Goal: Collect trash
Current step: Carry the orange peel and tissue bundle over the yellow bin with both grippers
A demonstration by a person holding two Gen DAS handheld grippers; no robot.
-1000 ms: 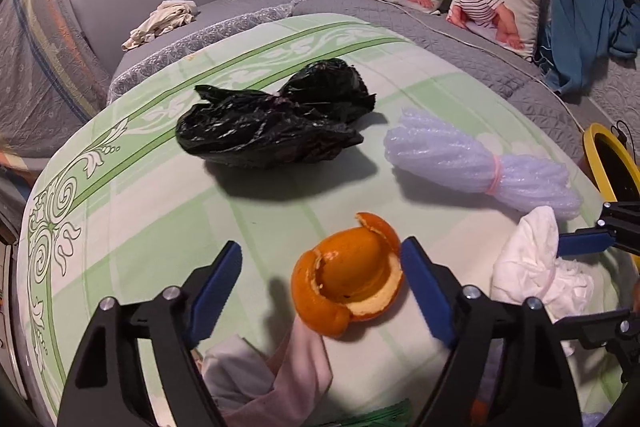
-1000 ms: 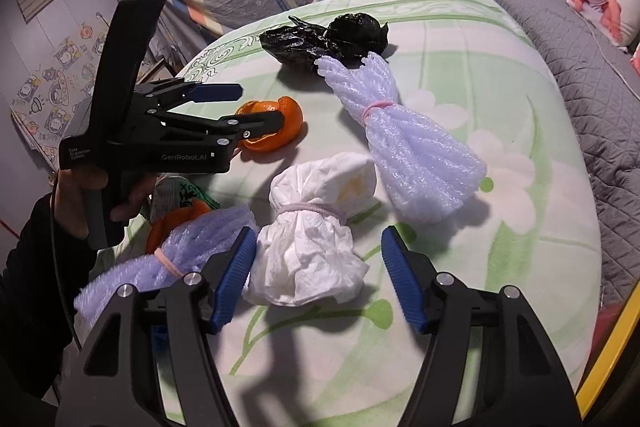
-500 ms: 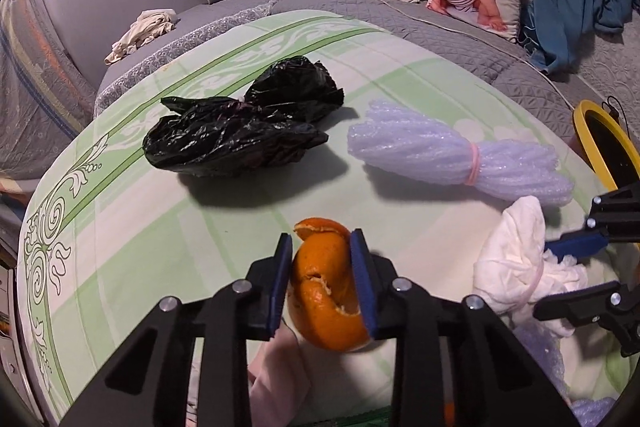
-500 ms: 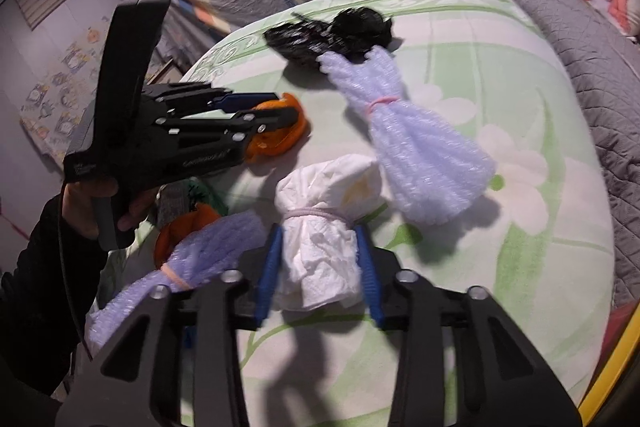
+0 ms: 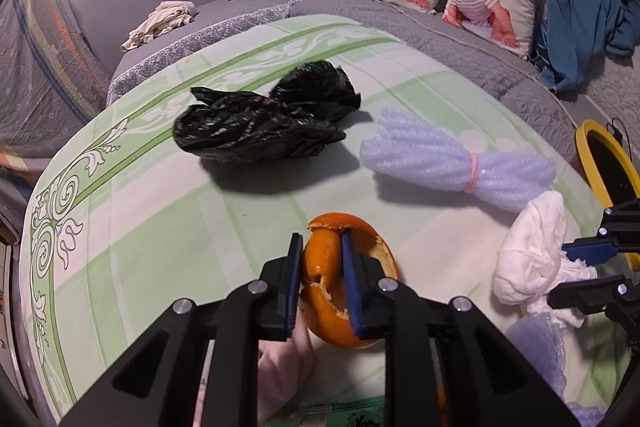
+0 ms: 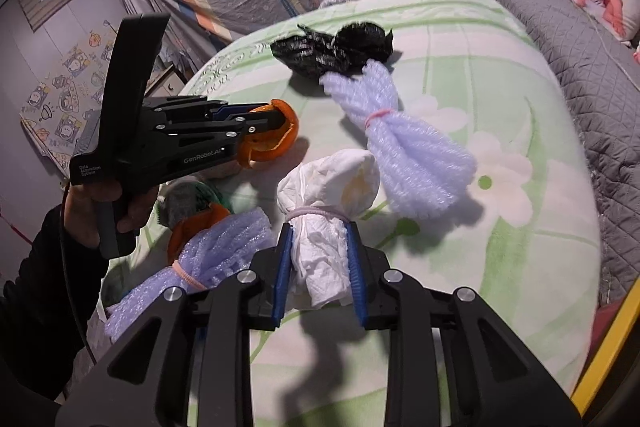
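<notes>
A: Status? Your left gripper is clamped on the orange peel, jaws just finished closing, peel pinched between them at 6 o'clock in the left view.

B: Right gripper has been closing too; pads press the white tissue bundle just below its tie, 6 o'clock in the right view.

A: Lift both straight up, slowly; the peel is cracked and may tear.

B: Bin? The yellow rim at 3 o'clock looks likely. Keep your squeeze, clear the purple foam bundle and black bag at 12.
</notes>
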